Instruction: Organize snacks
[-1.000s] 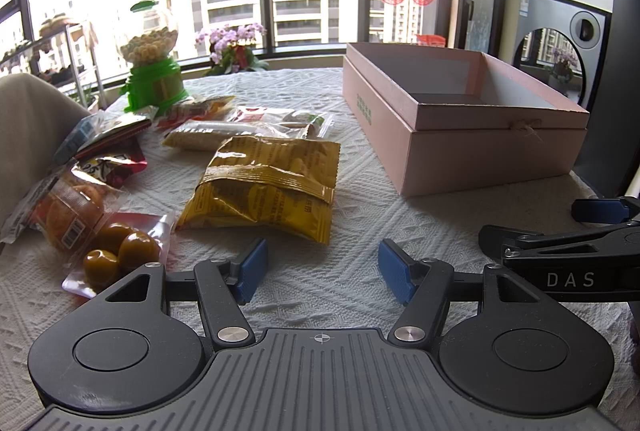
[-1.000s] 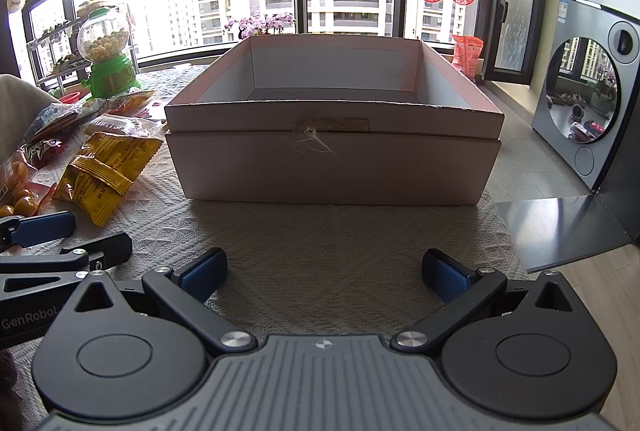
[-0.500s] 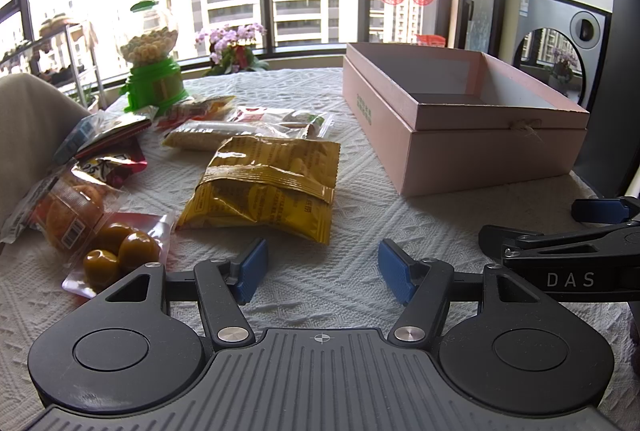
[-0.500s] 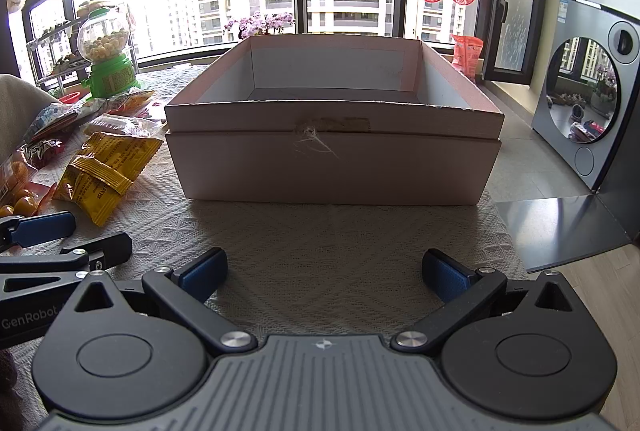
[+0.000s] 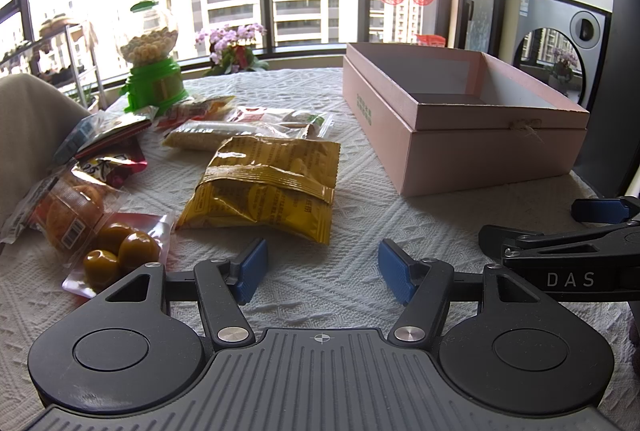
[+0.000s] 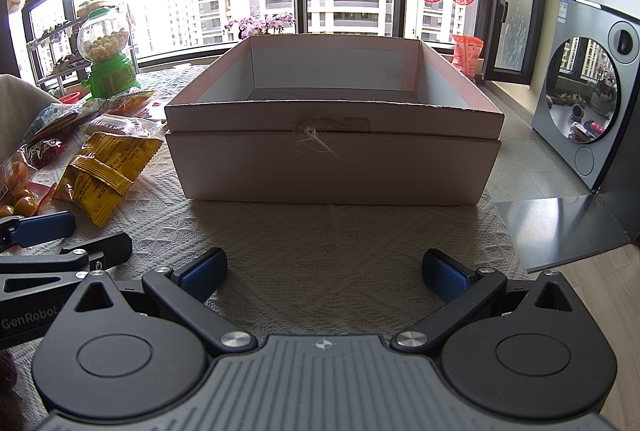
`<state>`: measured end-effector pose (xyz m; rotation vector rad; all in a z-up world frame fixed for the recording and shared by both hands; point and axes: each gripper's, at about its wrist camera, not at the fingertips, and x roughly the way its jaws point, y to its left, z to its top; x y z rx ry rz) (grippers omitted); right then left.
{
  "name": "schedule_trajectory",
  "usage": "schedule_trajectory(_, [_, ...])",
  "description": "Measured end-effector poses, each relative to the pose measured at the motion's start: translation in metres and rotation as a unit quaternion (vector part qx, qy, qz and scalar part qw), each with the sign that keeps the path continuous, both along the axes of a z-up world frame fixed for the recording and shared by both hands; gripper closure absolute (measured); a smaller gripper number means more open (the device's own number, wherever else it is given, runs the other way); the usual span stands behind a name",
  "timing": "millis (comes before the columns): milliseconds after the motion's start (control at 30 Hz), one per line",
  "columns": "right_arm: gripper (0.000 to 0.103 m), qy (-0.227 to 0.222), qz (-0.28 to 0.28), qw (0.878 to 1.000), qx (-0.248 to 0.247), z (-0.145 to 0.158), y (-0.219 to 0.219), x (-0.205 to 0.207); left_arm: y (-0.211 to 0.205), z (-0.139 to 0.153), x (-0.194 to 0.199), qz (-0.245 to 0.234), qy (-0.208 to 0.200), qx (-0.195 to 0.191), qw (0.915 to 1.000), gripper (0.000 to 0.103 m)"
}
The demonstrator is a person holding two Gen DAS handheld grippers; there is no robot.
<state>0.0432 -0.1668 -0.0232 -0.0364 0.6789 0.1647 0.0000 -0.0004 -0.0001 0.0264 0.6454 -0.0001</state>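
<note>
Both tongs are gaping wide with nothing between their blue pads, and we are holding them low over the white woven cloth on the tabletop (image 5: 320, 159). Just ahead of our left tongs (image 5: 322, 267), the yellow snack bag (image 5: 268, 183) is lying flat on the cloth, its near edge close to the left pad but not touching it. Left of that bag, the clear packet of round yellow-brown sweets (image 5: 120, 255) is sitting beside the left tongs' body, with a packet of orange pastry (image 5: 68, 215) overlapping it from behind. Farther ahead and left, more wrappers are spreading out: a dark red one (image 5: 116, 163), a long pale bar in clear film (image 5: 224, 133), and a red-and-white sachet (image 5: 280, 117). Beyond them, a green-based candy dispenser (image 5: 154, 71) is standing upright near the window side.

Straight ahead of our right tongs (image 6: 324, 271), the open pink box (image 6: 334, 163) is sitting on the cloth, well apart from the pads, showing only bare walls and floor inside. From this view the yellow snack bag (image 6: 108, 167) is lying to the box's left, and the left tongs' finger (image 6: 44, 229) is reaching in at the left edge. Pink flowers (image 6: 264, 23) are showing behind the box at the window.
</note>
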Motion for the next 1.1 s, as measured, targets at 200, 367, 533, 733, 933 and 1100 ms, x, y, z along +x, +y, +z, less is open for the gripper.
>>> schedule_trajectory(200, [0.000, 0.000, 0.000, 1.000, 0.000, 0.0000, 0.0000, -0.0001, -0.0002, 0.0000, -0.0001, 0.000, 0.000, 0.000, 1.0000, 0.034])
schedule_trajectory(367, [0.000, 0.000, 0.000, 1.000, 0.000, 0.0000, -0.0001, 0.0000, -0.0002, 0.0000, -0.0001, 0.000, 0.000, 0.001, 1.0000, 0.034])
schedule_trajectory(533, [0.000, 0.000, 0.000, 1.000, 0.000, 0.0000, 0.0000, -0.0001, -0.0001, 0.0000, -0.0001, 0.000, 0.000, 0.000, 1.0000, 0.034])
schedule_trajectory(733, [0.000, 0.000, 0.000, 1.000, 0.000, 0.0001, -0.0002, 0.0002, -0.0001, 0.0000, -0.0001, 0.000, 0.000, 0.001, 1.0000, 0.034])
schedule_trajectory(933, [0.000, 0.000, 0.001, 1.000, 0.000, 0.0001, -0.0004, 0.0008, -0.0003, 0.0000, -0.0001, 0.000, 0.000, 0.001, 1.0000, 0.034])
schedule_trajectory(1100, [0.000, 0.002, 0.016, 1.000, -0.002, -0.0016, -0.0011, 0.0039, 0.0047, 0.0040, -0.0036, -0.015, 0.003, -0.020, 0.9997, 0.040])
